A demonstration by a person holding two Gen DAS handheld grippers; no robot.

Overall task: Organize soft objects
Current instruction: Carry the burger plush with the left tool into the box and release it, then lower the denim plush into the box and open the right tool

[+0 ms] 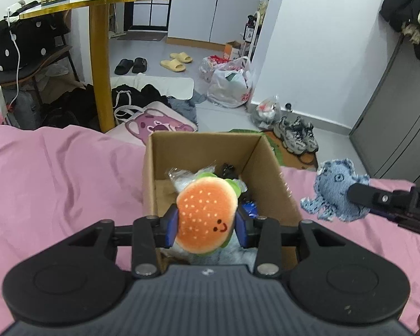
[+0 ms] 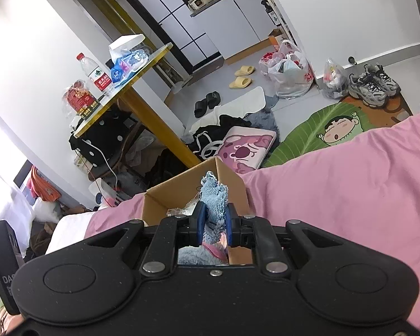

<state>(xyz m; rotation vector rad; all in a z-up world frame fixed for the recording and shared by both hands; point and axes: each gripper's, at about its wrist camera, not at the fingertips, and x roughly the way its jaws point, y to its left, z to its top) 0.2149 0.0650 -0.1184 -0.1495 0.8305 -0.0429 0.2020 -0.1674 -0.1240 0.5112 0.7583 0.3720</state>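
Our left gripper clamps orange plush burger toy, frame centre, over open brown cardboard box. Right gripper pinches blue denim octopus. Both light, squashy; we grip mid-body.

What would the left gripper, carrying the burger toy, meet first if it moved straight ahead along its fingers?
Probably the things already in the box: the left gripper, shut on the burger toy, points into its open top. Depth is unclear.
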